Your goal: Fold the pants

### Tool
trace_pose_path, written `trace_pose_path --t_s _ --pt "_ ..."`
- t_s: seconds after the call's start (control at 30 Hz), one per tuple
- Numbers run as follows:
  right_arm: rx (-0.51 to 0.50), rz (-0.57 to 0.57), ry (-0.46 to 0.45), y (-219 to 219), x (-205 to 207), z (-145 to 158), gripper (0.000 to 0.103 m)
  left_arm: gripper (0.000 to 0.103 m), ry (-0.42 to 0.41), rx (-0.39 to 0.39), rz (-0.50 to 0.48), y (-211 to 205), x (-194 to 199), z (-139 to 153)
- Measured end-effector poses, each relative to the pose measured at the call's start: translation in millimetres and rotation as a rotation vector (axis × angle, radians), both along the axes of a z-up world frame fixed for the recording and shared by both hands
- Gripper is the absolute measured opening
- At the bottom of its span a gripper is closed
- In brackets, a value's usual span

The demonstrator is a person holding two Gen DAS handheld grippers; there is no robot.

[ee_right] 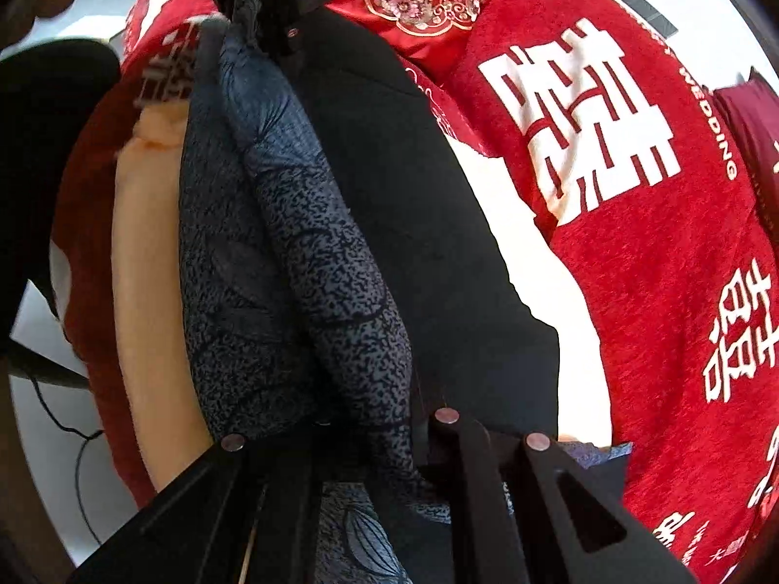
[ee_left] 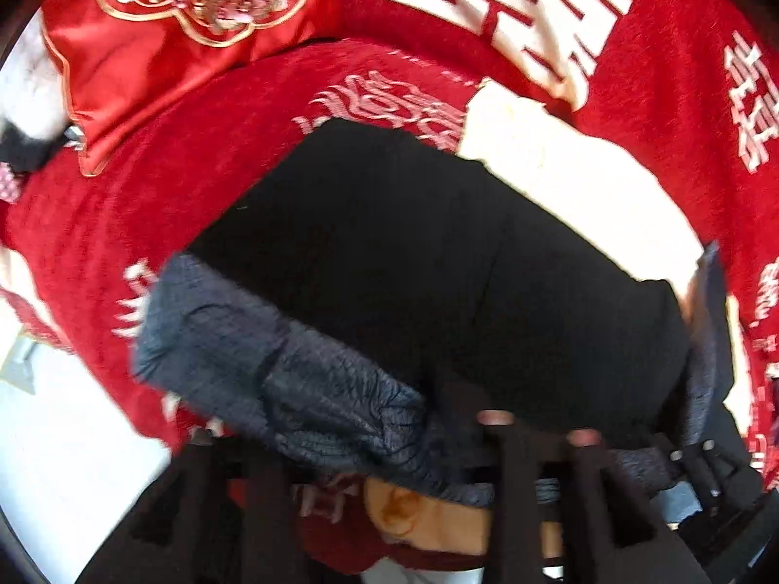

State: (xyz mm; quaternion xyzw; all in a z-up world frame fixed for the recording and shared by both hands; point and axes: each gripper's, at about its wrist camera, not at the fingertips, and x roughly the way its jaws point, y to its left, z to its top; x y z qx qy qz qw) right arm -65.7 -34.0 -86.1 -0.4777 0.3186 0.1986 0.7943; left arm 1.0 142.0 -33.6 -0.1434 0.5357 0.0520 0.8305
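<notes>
The pants (ee_left: 414, 253) are black with a grey-blue patterned lining (ee_left: 292, 379). They lie on a red cloth with white characters (ee_left: 633, 73). In the right wrist view they (ee_right: 414, 194) stretch from the bottom to the top left, with the patterned layer (ee_right: 302, 243) bunched along their left edge. My left gripper (ee_left: 384, 443) is shut on the patterned edge of the pants. It also shows in the right wrist view (ee_right: 272, 14) at the far end of the pants. My right gripper (ee_right: 341, 430) is shut on the near patterned edge. It shows in the left wrist view (ee_left: 696, 467) at the right.
A red embroidered cushion (ee_left: 185, 24) lies at the back left. A white patch (ee_left: 560, 185) shows beside the pants. An orange item (ee_right: 141, 267) lies under the pants' left edge. White floor (ee_left: 58, 438) and a thin black cable (ee_right: 63, 428) lie beyond the cloth's edge.
</notes>
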Motion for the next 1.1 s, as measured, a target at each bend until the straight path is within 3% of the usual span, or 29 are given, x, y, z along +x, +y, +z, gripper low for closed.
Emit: trace_pose_path --t_s 0.03,0.17,0.33,0.47,0.57,0.67,0.77,0.83,0.9,1.0,1.1 --pt "0.004 -0.001 -0.007 -0.8 -0.8 -0.2 0.01 0.065 0.0 0.008 0.011 3.8 -3.7 1.9" --pt "0.01 -0.005 -0.022 -1.9 -0.2 -1.2 0.011 0.065 -0.028 -0.046 0.089 38.5 -33.0 14.3" --pt "0.009 -0.012 -0.053 -1.2 -4.6 -3.7 0.013 0.065 -0.079 0.036 0.17 55.2 -49.9 45.9" --pt "0.008 -0.028 -0.079 0.1 -8.7 -5.9 0.013 0.065 -0.132 -0.007 0.078 18.4 -27.1 60.1" --pt "0.017 -0.038 -0.096 -0.8 -10.8 -6.1 0.014 0.065 -0.16 0.004 -0.063 -37.8 -0.8 56.4" --pt "0.03 -0.058 -0.098 -3.9 -14.4 -3.6 0.015 0.065 -0.071 -0.006 -0.132 -71.8 21.5 21.7" --pt "0.065 -0.078 -0.07 -13.0 -17.9 2.9 0.029 0.065 -0.006 0.056 -0.136 -84.2 23.8 -6.9" --pt "0.088 -0.103 -0.069 -23.5 -22.5 7.6 0.058 0.07 -0.034 0.144 -0.169 -94.8 14.3 -8.6" --pt "0.14 -0.133 -0.045 -39.8 -26.9 17.7 0.072 0.08 -0.019 0.184 -0.188 -102.7 8.5 -13.0" --pt "0.251 -0.242 0.012 -70.4 -24.8 37.4 0.072 0.081 -0.016 0.229 -0.209 -111.9 2.8 -10.8" --pt "0.376 -0.387 0.055 -104.8 -11.8 58.2 0.073 0.081 -0.031 0.159 -0.268 -121.3 0.1 -4.4"
